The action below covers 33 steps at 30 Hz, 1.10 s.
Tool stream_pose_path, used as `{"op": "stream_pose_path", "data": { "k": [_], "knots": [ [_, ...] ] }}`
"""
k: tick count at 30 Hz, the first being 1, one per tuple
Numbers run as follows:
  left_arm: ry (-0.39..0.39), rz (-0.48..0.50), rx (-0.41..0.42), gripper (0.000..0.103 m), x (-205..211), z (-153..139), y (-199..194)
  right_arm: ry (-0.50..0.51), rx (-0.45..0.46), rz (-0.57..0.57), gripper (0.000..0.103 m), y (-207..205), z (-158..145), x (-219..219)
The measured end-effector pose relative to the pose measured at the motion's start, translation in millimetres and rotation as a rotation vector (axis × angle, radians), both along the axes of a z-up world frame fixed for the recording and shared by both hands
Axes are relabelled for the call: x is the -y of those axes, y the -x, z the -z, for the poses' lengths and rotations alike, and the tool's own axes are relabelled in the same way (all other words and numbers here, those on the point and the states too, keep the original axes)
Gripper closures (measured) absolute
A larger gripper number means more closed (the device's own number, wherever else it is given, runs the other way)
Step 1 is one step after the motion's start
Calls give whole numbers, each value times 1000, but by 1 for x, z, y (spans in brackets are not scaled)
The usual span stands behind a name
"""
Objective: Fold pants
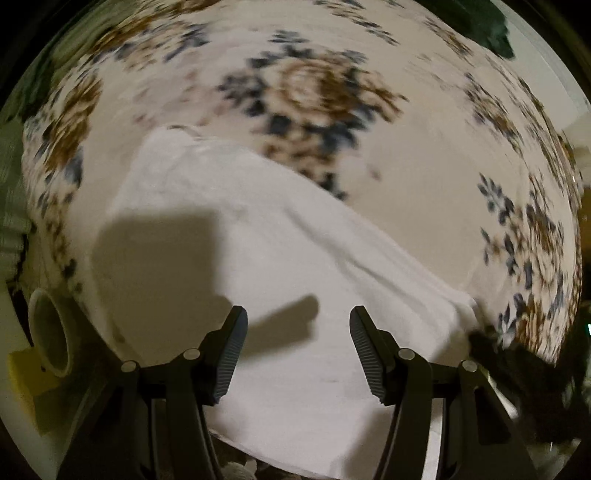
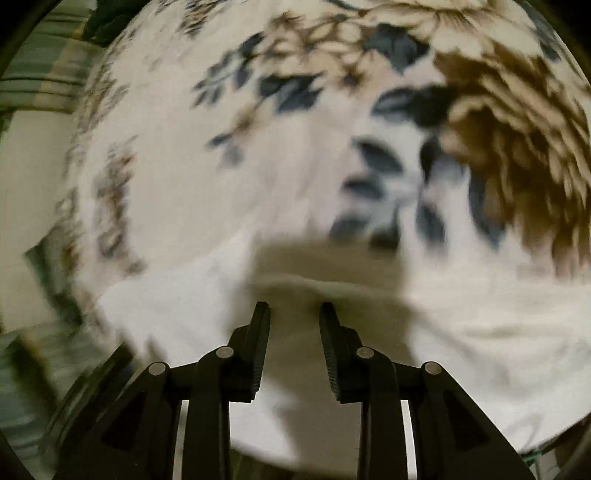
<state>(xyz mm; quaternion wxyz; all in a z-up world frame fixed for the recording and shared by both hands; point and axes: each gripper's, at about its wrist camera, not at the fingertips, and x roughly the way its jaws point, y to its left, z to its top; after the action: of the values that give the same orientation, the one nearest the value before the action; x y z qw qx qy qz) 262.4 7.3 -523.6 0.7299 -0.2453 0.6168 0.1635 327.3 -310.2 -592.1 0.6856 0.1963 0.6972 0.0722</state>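
Observation:
White pants lie spread on a cream bedspread with brown and blue flowers. In the left wrist view they run from the upper left down to the lower right. My left gripper is open and empty, hovering over the white cloth. In the right wrist view the pants fill the lower half, with a fold ridge just ahead of the fingers. My right gripper is open, with a narrower gap, and holds nothing. It hovers close above the cloth. Both views are blurred by motion.
The flowered bedspread covers the whole surface. A pale ring-shaped object and a yellow block sit at the bed's left edge. A dark object lies at the lower right, and dark green cloth at the far right corner.

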Motion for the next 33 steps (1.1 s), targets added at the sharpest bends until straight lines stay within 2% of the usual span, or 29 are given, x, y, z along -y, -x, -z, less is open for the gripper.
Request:
{"op": "stream_pose_path", "data": {
  "k": [2,5,6,8,9,10,13,15,19,22,26,30,32,33],
  "knots": [
    [4,36,-1,48,16,-1,-5,-51,-8,53,75,0,0,14],
    [21,93,4,48,40,-5,-8,-90,38,102,71,14,-24,50],
    [20,122,7,48,51,-8,-8,-107,56,136,66,24,-35,69],
    [22,176,10,48,70,-10,-8,-135,93,232,34,48,-50,108],
    [21,212,7,48,84,-10,-8,-119,123,307,30,73,-60,144],
    [21,235,4,48,94,-10,-8,-93,140,350,27,86,-64,161],
    [22,339,-12,48,143,-3,-4,-1,152,504,27,152,-70,250],
    [28,391,-16,48,171,2,0,36,114,636,27,201,-60,314],
    [63,493,-44,48,234,18,0,-1,118,880,27,271,-30,397],
    [77,557,-69,48,273,36,-5,-14,187,950,30,301,-12,432],
    [0,614,-110,47,291,61,-16,-128,256,1004,30,318,17,456],
    [20,591,-132,38,288,68,-21,-222,358,1016,30,316,23,461],
    [52,602,-119,22,288,71,-18,-308,400,1042,30,313,29,467],
    [93,612,-102,0,291,73,-19,-336,414,1055,30,312,32,471]
  ]
}}
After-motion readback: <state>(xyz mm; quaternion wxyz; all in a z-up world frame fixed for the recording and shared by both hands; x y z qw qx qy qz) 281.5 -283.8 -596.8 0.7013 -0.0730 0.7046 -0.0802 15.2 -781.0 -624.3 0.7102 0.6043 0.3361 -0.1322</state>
